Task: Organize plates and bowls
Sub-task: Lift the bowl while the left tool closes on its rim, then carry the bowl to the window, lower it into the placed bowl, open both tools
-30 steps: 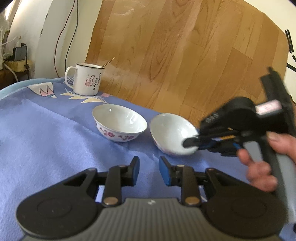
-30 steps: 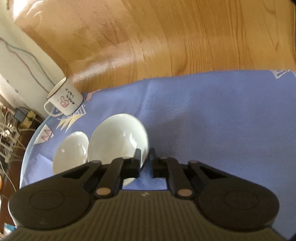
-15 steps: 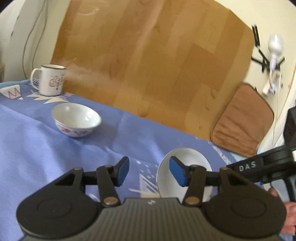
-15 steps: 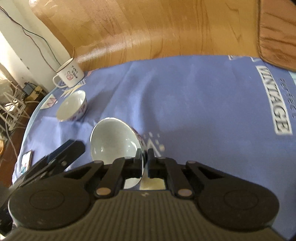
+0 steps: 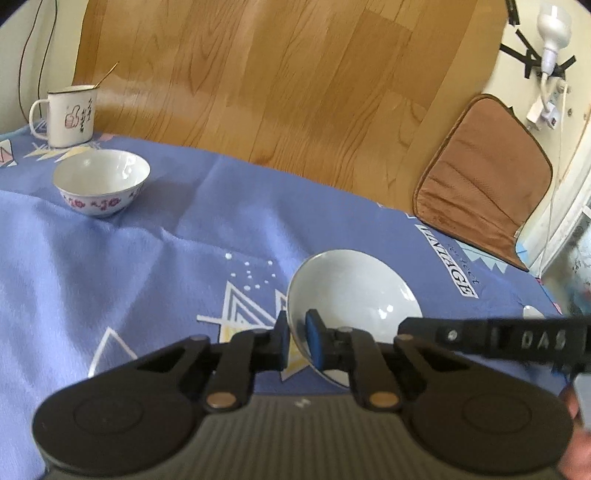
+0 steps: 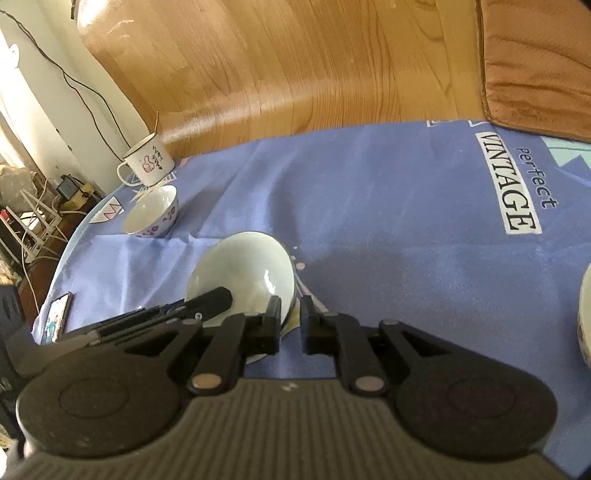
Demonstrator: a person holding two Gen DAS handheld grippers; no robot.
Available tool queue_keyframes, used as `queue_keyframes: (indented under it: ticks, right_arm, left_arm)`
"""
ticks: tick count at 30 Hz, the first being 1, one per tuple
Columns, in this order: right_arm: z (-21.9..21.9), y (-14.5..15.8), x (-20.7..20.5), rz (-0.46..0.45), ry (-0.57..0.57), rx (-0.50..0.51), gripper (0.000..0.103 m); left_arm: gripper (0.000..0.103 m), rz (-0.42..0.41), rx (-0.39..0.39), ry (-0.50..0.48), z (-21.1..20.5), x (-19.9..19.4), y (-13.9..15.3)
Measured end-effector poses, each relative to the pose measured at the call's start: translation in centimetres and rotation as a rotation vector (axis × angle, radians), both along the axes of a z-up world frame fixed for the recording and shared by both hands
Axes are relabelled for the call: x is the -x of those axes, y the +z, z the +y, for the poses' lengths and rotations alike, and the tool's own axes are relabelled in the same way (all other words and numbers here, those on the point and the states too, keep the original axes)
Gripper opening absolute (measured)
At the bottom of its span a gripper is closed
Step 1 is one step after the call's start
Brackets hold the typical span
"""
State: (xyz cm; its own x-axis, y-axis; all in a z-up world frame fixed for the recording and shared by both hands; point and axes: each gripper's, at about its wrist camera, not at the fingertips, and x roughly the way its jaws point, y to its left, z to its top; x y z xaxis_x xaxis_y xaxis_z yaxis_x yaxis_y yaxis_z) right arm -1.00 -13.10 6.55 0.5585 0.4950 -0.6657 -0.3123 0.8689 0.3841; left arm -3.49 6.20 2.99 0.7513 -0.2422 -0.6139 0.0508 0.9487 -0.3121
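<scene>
Tablecloth [image 6: 406, 206] reading "perfect VINTAGE", gripper arm [image 5: 517, 338] lettered "DAS"

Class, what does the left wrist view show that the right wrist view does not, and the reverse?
Only left wrist: a white lamp taped to the wall. Only right wrist: a phone at the cloth's edge and another dish at far right, only its rim in view. Both: the mug, the floral bowl, the tilted white bowl and the blue cloth.
</scene>
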Motion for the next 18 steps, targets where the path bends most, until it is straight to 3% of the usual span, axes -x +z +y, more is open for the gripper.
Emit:
queue_keyframes:
  ticks: [10, 18]
  right_arm:
    - [-2.2, -0.5, 1.4, -0.063, -0.067, -0.005, 0.010]
    - [-6.3, 0.7, 3.7, -0.173, -0.181, 0.035, 0.010]
  left_arm:
    - [0.011, 0.046, 0.037, -0.050, -2.0, 0.1, 0.4]
    - [0.011, 0.021, 0.053, -0.170, -7.1, -1.0, 1.9]
